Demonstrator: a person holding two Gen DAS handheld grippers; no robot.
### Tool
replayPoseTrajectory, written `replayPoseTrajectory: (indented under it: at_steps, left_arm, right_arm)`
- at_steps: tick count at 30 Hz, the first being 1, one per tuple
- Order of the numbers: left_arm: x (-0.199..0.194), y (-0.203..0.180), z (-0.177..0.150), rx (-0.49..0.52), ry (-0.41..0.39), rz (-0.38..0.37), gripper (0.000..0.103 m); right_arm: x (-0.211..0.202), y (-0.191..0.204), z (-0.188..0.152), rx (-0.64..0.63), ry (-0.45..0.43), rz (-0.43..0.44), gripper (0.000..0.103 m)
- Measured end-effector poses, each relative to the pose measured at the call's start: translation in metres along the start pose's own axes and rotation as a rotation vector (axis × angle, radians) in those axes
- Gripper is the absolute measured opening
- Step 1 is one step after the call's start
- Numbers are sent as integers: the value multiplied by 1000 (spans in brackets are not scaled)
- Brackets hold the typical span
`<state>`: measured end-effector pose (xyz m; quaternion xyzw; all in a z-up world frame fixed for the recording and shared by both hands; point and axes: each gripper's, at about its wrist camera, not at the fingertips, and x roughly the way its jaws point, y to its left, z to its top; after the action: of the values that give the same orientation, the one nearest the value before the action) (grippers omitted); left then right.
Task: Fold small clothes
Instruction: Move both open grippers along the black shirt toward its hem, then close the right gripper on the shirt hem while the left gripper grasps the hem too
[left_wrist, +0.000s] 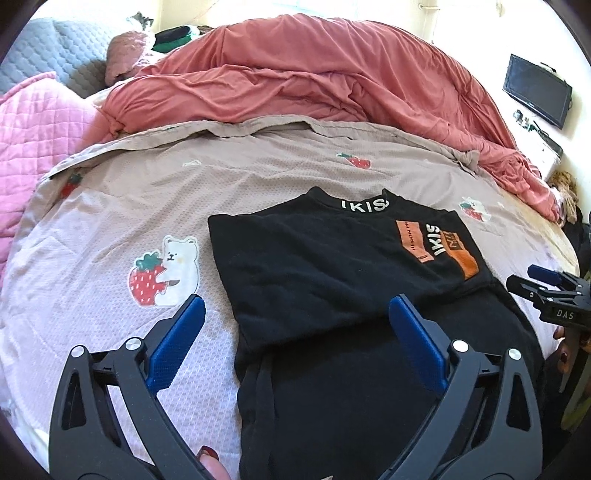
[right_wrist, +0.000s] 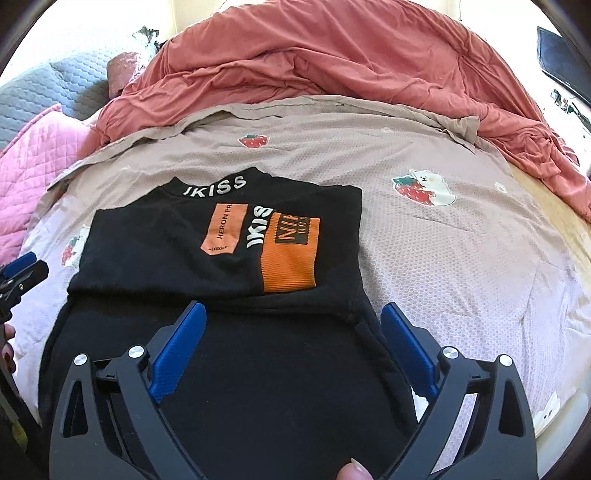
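Both tongs (left_wrist: 295, 314) (right_wrist: 293, 319) gape above shirt (right_wrist: 229, 236).

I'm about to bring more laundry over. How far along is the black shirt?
Done: the black shirt has its sides folded in, lying on the strawberry blanket. In hand: nothing; the left gripper and the right gripper are open above it. Left: apparently folding the lower half up.

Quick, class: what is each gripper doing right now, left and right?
Left gripper: jaws open, holding nothing, above the black shirt.
Right gripper: jaws open, holding nothing.
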<state>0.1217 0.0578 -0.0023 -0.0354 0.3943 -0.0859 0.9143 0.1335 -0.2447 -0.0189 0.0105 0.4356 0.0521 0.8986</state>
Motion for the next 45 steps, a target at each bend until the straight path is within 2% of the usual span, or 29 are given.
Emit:
replayPoseTrajectory:
  at_steps: [15,24,36,45]
  left_arm:
    - [-47,-5,-8,-51,-33,68,94]
    - [-64,-17,-14,-35,-41,88,94]
    - [-69,-22,-37,-26,8,111,94]
    - [-75,1,-66,-71,84,137,94]
  right_arm:
    - [-43,-10,-1,17,-70,66,96]
    - [-66,-25,-10,26,-87,55,97]
    - [-78,-42,-40,49,-14,37,97]
    - [-75,-53,-61,116,71,33,97]
